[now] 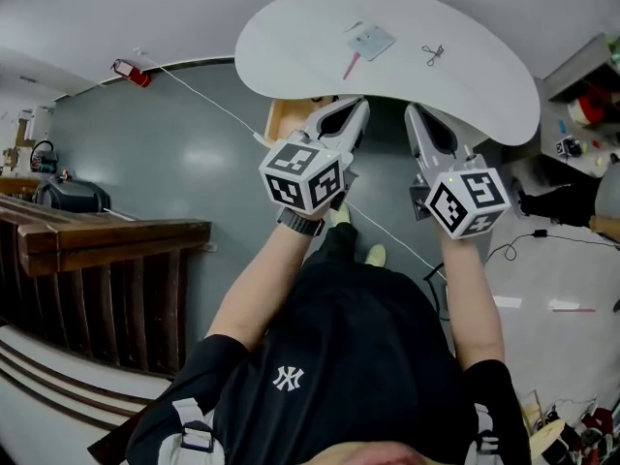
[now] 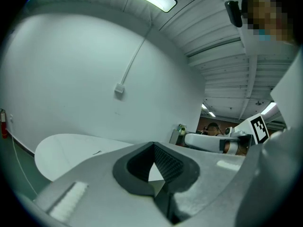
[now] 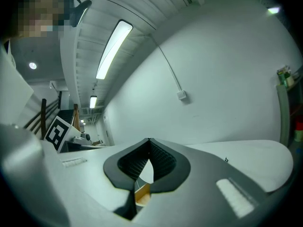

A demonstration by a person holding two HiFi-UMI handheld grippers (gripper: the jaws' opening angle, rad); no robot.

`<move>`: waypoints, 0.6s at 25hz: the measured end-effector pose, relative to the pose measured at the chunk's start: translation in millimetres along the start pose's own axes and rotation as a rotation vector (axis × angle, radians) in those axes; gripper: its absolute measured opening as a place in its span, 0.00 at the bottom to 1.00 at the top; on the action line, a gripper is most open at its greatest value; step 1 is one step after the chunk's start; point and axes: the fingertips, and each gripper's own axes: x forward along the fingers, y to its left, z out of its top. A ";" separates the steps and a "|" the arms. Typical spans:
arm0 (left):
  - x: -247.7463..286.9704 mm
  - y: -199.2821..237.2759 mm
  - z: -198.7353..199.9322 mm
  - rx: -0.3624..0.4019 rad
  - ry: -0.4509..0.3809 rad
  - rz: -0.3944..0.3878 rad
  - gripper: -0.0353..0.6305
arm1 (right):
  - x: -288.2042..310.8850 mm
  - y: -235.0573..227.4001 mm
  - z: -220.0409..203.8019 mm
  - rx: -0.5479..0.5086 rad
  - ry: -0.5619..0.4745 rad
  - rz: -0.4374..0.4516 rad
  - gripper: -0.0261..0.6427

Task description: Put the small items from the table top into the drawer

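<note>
Jaws are pressing together, empty, on left hand-held gripper [image 1: 351, 110] and right hand-held gripper [image 1: 417, 116] (both hovering by the table [image 1: 291, 37] edge).

Plenty of room on the worktop [image 1: 291, 37]: its left half lies bare. Toward the middle sits a packet [image 1: 372, 42] with a pink stick [image 1: 350, 65] just beside it. A clip [image 1: 432, 54] lies well apart to their right, an open lane between. Under the near edge the drawer [image 1: 283, 119] stands open, though the left gripper [image 1: 360, 105] hangs over part of its mouth. A cable [image 1: 208, 100] crosses the floor beneath.
</note>
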 end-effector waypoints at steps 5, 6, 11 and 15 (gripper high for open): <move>30.3 43.3 -3.0 -0.004 0.039 -0.033 0.05 | 44.0 -14.8 -0.8 -0.009 0.029 -0.058 0.07; 35.3 54.6 -3.1 -0.004 0.047 -0.035 0.05 | 55.1 -16.1 -1.6 -0.009 0.035 -0.065 0.07; 59.6 101.6 -16.1 0.000 0.099 -0.047 0.05 | 99.2 -24.9 -13.1 -0.002 0.070 -0.111 0.07; 77.9 131.1 -32.2 -0.002 0.140 -0.059 0.05 | 124.2 -28.6 -21.1 -0.005 0.092 -0.133 0.07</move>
